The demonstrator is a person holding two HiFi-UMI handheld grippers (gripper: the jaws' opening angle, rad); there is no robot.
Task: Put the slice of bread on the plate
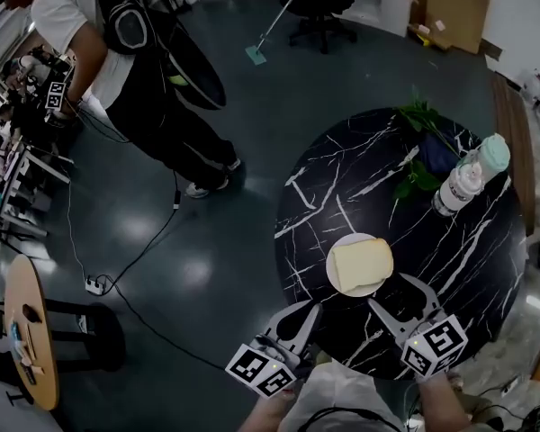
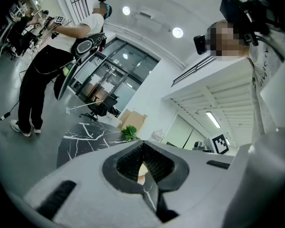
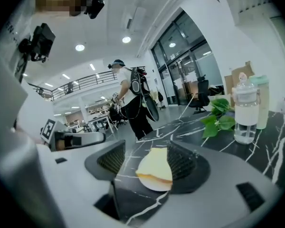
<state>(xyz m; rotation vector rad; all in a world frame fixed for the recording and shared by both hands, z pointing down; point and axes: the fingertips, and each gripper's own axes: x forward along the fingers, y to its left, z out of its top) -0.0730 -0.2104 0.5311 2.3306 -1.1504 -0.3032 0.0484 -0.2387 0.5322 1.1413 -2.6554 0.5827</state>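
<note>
**White plate bearing the bread slice; both grippers clear of it**

Slice of bread (image 1: pixel 361 265): pale, with a browner crust. It is laid flat on the white plate (image 1: pixel 349 238), which is set toward the near side of the black marble table (image 1: pixel 342 169). Most of the plate is covered, and only a narrow rim is left showing.

Right gripper (image 1: pixel 398 295): the jaws are spread wide and nothing is clasped. In the right gripper view the bread is framed between the two pads but lies beyond them, untouched. In the head view the bread lies up and to the left of the tips, just beside them, and the gripper is aimed at it.

Left gripper (image 1: pixel 299 318): the jaws are drawn together on nothing. It is held at the table's near-left edge, left of the plate and farther from the bread than the right gripper.

Long axis of the slice: roughly across the head view, lifted slightly at its right end.

Assessment: the placing is judged done. Any withdrawal of the right gripper would best be made back along its own line, so that the plate rim is not nudged.

Also entered: a water bottle (image 1: pixel 459 187) and a leafy plant (image 1: pixel 420 129) on the far side of the table, well apart from the plate.
</note>
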